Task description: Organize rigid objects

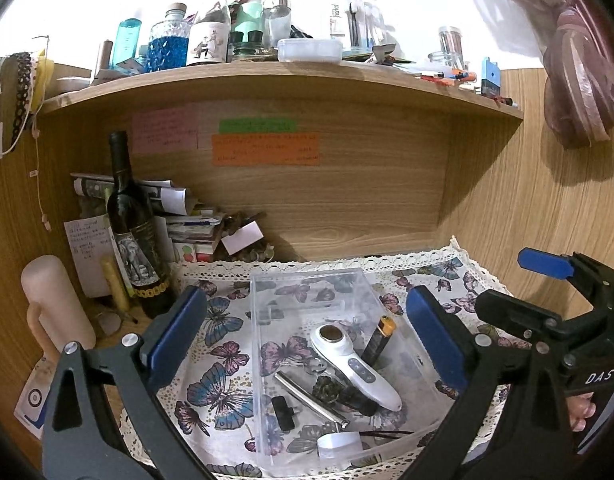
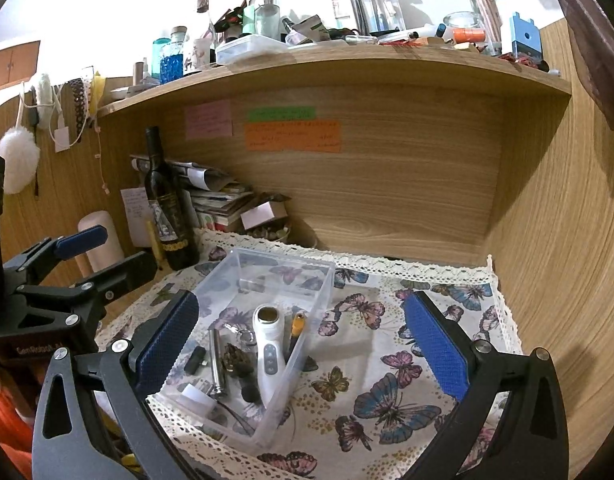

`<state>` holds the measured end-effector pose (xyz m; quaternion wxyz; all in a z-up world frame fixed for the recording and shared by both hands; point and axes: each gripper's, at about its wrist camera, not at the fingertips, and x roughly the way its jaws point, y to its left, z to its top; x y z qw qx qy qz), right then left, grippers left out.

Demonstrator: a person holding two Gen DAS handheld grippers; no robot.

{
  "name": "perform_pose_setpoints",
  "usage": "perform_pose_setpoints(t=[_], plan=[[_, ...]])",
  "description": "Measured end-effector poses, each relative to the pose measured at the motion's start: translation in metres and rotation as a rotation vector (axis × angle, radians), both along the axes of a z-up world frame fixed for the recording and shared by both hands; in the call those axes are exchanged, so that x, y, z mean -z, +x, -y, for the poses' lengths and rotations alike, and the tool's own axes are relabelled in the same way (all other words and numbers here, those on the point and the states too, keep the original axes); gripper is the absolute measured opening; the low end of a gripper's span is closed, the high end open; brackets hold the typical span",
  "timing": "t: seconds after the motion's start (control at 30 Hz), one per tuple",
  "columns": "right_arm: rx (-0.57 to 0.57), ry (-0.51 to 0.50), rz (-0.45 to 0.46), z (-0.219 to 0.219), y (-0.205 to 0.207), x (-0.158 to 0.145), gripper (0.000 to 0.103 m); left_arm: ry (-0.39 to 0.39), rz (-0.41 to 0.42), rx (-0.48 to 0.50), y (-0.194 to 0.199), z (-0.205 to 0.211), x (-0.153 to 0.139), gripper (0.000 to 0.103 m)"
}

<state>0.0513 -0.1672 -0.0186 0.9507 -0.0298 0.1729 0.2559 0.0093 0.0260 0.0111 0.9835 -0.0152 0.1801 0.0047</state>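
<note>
A clear plastic box [image 1: 307,280] [image 2: 321,300] stands on the butterfly cloth [image 2: 387,400]. Inside lie a white handheld device [image 1: 357,362] [image 2: 269,346], a black and orange lighter [image 1: 381,340] [image 2: 297,328], a metal rod [image 1: 311,400] [image 2: 217,360], a small black adapter [image 1: 283,412] [image 2: 195,360], a dark knobbly lump [image 1: 327,388] [image 2: 237,360] and a white cap [image 1: 339,444] [image 2: 197,398]. My left gripper [image 1: 305,336] [image 2: 107,256] hovers open in front of the box. My right gripper [image 2: 303,342] [image 1: 523,288] is open too, over the box's right wall and the cloth. Neither holds anything.
A dark wine bottle [image 1: 135,240] [image 2: 169,208] and a heap of papers [image 1: 187,224] stand behind the box on the left, beside a pale pink cylinder [image 1: 55,304]. A cluttered wooden shelf [image 1: 283,80] overhangs the nook. A wooden wall [image 2: 567,280] closes the right side.
</note>
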Motion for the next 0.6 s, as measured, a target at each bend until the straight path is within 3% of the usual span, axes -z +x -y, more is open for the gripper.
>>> perform_pose_setpoints(t=[0.6], plan=[[0.002,-0.008,0.002,-0.0015,0.0026,0.0005,0.103,0.007,0.006,0.0,-0.0001,-0.0013,-0.0001,0.102]])
